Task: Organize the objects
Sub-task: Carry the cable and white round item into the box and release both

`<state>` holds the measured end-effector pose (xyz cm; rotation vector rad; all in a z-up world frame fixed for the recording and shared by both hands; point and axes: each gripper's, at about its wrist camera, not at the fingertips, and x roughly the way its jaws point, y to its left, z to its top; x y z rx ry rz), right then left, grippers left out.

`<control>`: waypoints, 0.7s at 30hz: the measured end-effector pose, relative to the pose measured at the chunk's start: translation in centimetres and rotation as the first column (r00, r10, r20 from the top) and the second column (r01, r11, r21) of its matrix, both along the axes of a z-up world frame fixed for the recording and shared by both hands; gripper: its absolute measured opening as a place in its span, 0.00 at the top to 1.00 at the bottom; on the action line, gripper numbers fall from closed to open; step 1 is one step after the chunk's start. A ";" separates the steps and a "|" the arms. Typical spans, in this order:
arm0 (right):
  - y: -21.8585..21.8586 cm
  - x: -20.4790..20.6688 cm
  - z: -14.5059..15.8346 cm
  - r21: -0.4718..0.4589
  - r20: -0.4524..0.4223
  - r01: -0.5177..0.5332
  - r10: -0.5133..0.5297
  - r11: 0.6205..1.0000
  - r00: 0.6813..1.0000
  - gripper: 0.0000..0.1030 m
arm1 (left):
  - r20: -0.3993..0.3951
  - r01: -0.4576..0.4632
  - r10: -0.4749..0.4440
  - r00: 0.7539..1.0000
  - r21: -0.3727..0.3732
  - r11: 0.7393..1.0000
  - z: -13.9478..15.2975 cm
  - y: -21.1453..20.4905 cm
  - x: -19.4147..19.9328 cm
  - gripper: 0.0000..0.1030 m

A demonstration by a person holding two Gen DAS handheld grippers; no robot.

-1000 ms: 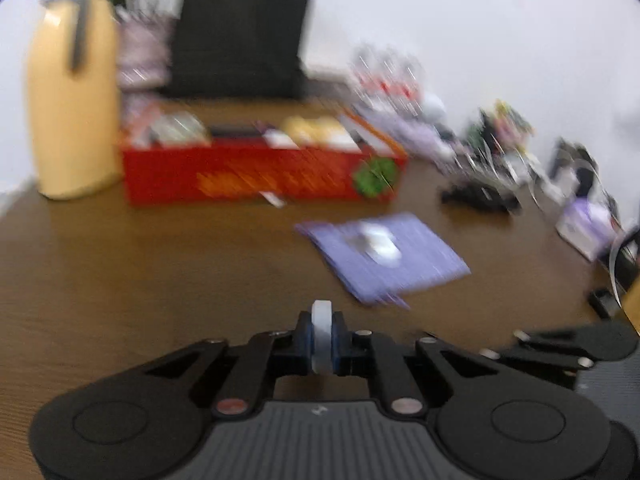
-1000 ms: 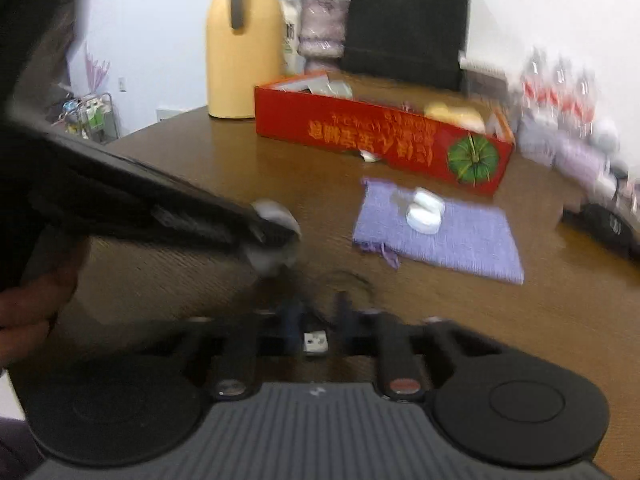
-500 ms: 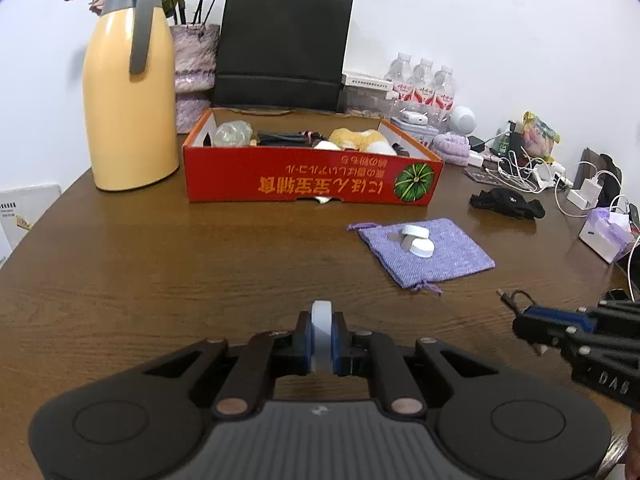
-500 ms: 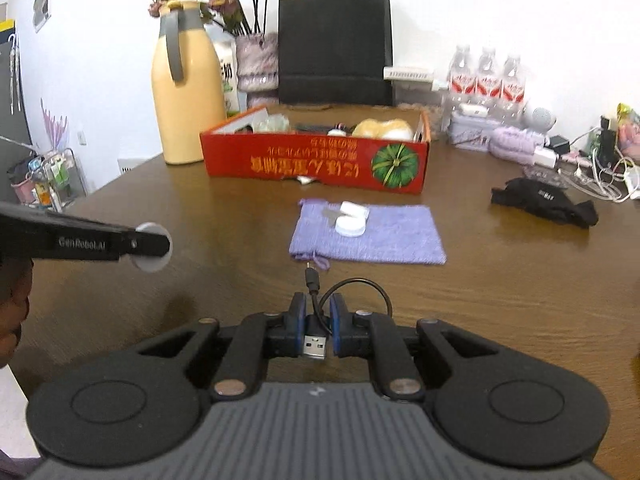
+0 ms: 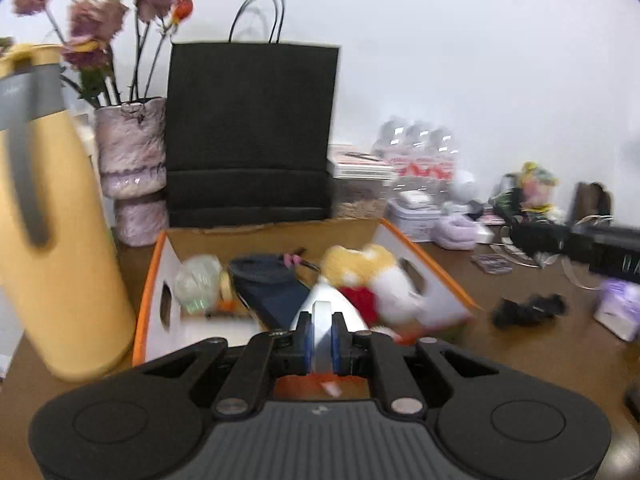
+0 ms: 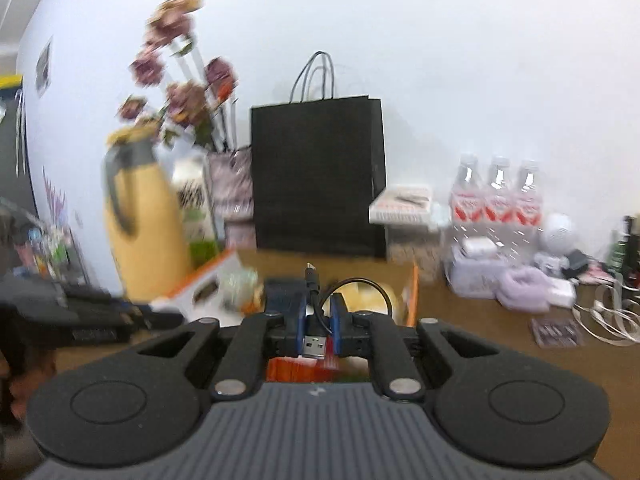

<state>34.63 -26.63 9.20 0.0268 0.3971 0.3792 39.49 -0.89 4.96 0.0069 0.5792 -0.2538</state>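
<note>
Where the brown wooden bench (image 5: 532, 360) meets a plain white wall, a black paper bag (image 5: 250, 132) stands upright behind an open cardboard box (image 5: 160, 276) with orange edges and white inner flaps. A yellow thermos jug (image 5: 52, 220) with a grey handle stands just left of the box, and a furry pink vase (image 5: 130, 148) of dried purple flowers stands between jug and bag. To the right, water bottles (image 6: 498, 196), a lilac cloth bundle (image 6: 524, 284), white cables and other small clutter crowd the back of the bench, all somewhat blurred. Inside the box lie a dark blue item (image 5: 272, 284), a pale wrapped bundle (image 5: 198, 280) and a yellow, white and red plush toy (image 5: 368, 276). The left gripper (image 5: 320, 338) hangs over the near edge of the box, its jaws clenched on a small white disc-shaped piece (image 5: 320, 332) seen edge-on between the blue pads. The right gripper (image 6: 320, 320) is also above the near side of the box, its jaws pinched nearly together on a short black USB cable (image 6: 316, 308); the silver plug (image 6: 313, 346) points back toward the camera, and the cord loops up and forward, its small connector standing above the jaws. Each gripper shows as a dark blurred shape at the edge of the other's view.
</note>
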 end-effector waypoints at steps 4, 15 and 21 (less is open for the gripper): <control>1.2 9.5 -0.3 0.024 -0.090 0.005 -0.003 1.000 0.996 0.88 | -0.043 -0.020 0.027 0.999 0.144 0.989 -0.9 -0.6 6.8 0.92; 4.8 25.0 -7.8 0.203 -0.353 0.126 -0.047 0.971 0.935 0.40 | -0.072 -0.090 0.105 0.992 0.186 0.978 -2.0 2.4 12.6 0.41; 3.4 21.3 -5.3 0.145 -0.317 0.105 -0.054 0.984 0.947 0.30 | -0.024 -0.145 0.152 0.988 0.184 0.972 0.6 3.5 11.1 0.30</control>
